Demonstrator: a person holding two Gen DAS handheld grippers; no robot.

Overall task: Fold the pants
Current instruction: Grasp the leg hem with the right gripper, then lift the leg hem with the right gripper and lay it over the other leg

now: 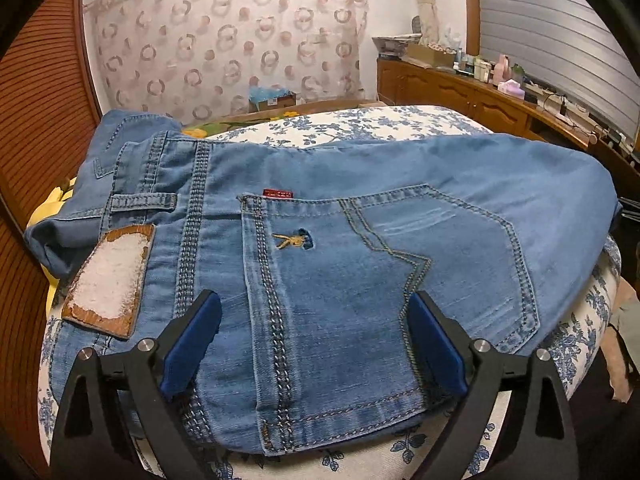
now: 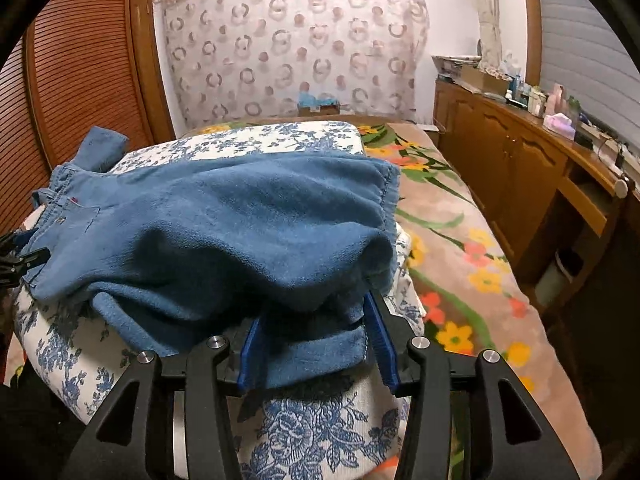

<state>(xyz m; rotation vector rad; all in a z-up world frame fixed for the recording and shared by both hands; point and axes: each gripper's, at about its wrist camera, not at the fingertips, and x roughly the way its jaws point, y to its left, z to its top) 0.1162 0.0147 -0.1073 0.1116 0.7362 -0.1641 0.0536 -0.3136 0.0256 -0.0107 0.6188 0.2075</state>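
Left wrist view: left gripper [image 1: 316,308] spread wide, holding nothing, over pants [image 1: 320,240] filling mid-frame on floral cushion [image 1: 400,124].

Right wrist view: right gripper [image 2: 316,320] half-open around bunched hem, grip uncertain. Risk: loose cloth slipping, fold collapsing.

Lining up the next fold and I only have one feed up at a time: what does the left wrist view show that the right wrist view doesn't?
Only the left wrist view: the waist end of the jeans close up, with back pocket, worn waistband patch and red tab, between the open left gripper.

Only the right wrist view: the bunched leg end between the right gripper fingers, not clamped, and the floral blanket beyond.

Both: jeans on the blue-flowered cushion, the ring-patterned curtain, and the wooden sideboard.
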